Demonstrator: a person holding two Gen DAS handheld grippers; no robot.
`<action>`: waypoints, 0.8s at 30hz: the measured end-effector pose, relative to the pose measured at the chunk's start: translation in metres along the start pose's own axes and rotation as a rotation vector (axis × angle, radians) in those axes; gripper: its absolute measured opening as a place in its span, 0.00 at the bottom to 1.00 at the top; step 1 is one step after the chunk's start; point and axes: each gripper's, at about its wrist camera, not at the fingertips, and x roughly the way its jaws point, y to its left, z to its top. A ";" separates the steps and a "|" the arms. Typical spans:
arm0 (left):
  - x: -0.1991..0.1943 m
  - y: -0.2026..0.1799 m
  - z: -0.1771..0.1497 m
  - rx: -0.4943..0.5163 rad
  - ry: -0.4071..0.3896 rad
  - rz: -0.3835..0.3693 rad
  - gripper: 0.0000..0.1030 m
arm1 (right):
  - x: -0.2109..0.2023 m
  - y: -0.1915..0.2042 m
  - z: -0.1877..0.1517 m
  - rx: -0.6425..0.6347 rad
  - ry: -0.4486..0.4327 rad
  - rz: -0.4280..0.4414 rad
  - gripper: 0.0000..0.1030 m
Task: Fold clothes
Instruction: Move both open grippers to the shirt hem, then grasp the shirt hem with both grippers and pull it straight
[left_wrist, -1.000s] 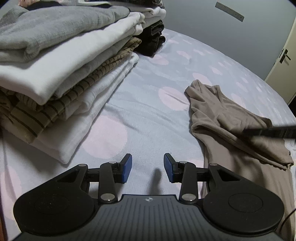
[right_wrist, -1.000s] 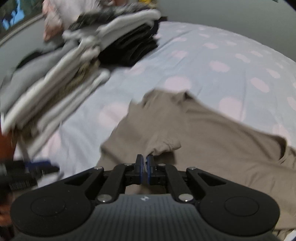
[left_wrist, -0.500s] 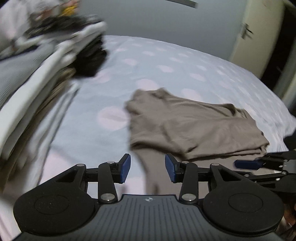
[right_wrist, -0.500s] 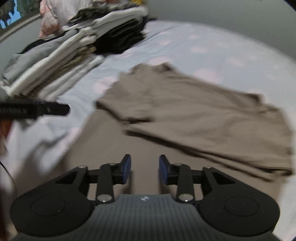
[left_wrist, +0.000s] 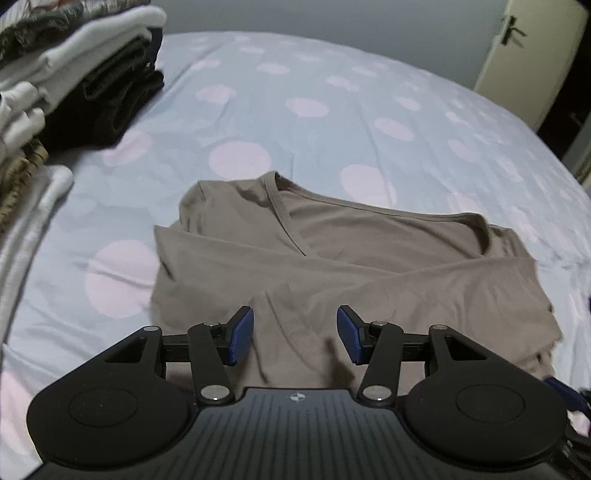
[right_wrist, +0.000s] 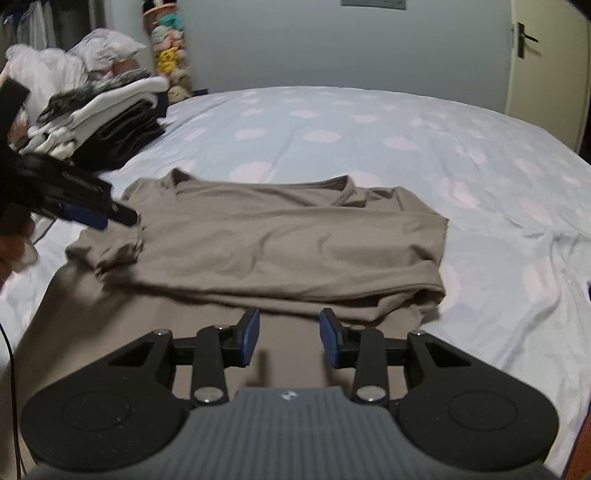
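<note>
Brown shirt (left_wrist: 369, 251) lies half folded on the bed (left_wrist: 332, 92), sleeves laid across, V-neck toward the far side. Left hand-held gripper (left_wrist: 294, 339) hovers over its near part, jaws widening, nothing between them. Right hand-held gripper (right_wrist: 289, 336) over the lower hem, jaws partly apart, empty. Stack of folded clothes (left_wrist: 74, 81) at far left. No readable writing anywhere.

A taupe V-neck shirt (left_wrist: 369, 258) is seen spread on a pale blue bedsheet (left_wrist: 332, 92) dotted with pink, its upper part folded across the body, sleeves tucked inward, cloth lightly wrinkled, the lower part reaching toward the near edge.
</note>
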 end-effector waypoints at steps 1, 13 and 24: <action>0.008 -0.001 0.002 -0.011 0.012 0.014 0.55 | 0.001 -0.002 0.000 0.013 0.001 0.004 0.39; -0.014 0.029 0.010 -0.129 -0.072 -0.002 0.04 | 0.001 -0.001 0.000 0.013 0.020 -0.013 0.38; -0.071 0.010 0.056 -0.032 -0.231 -0.121 0.03 | 0.014 -0.011 0.001 0.052 -0.007 -0.048 0.36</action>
